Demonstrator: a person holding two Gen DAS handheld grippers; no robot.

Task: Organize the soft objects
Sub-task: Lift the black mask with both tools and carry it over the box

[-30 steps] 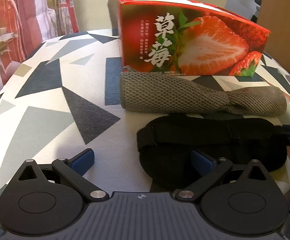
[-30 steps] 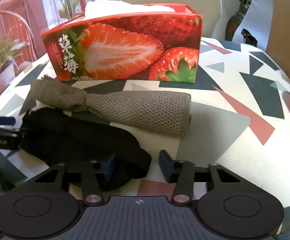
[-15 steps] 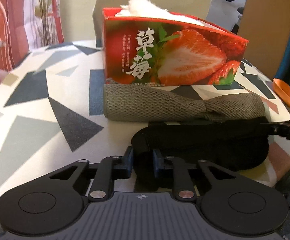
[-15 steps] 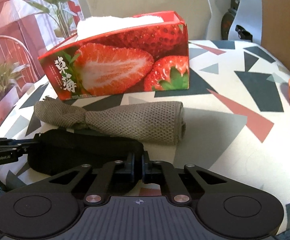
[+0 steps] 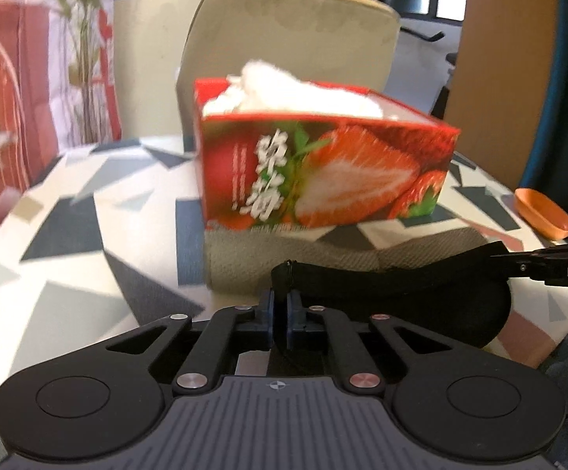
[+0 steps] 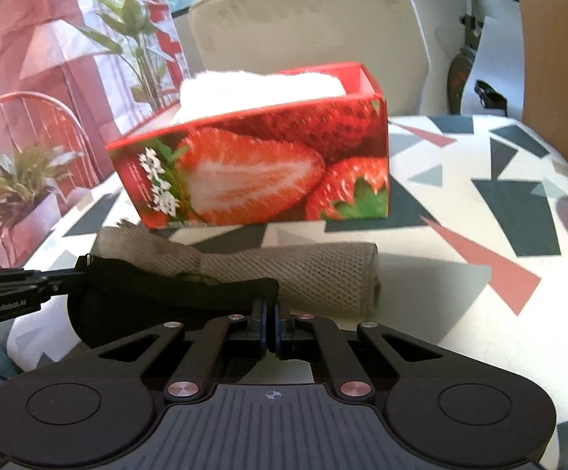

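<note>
Two grippers, one in each of my hands, share a single black eye mask [image 5: 393, 297] above the patterned bench [image 5: 68, 235]. My left gripper [image 5: 280, 313] has its fingers clamped together on the mask's left end, the fabric pinched between the blue pads; the same mask shows in my right wrist view [image 6: 158, 293], where the right gripper [image 6: 272, 325] has its fingers closed tight on the opposite end. The mask hangs between the two, sagging a little in the middle, and the pictures do not settle whether its lower edge touches the bench. Just behind it lies a rolled grey-green knitted cloth [image 6: 315, 274], flat on the bench and lying along the front of a red strawberry-printed box [image 6: 260, 168]. White fluffy material [image 6: 260, 86] fills the open top of that box. An orange dish [image 5: 544, 215] sits near the bench's right edge, well apart from the box. A beige chair back [image 5: 291, 51] stands behind the bench.
</note>
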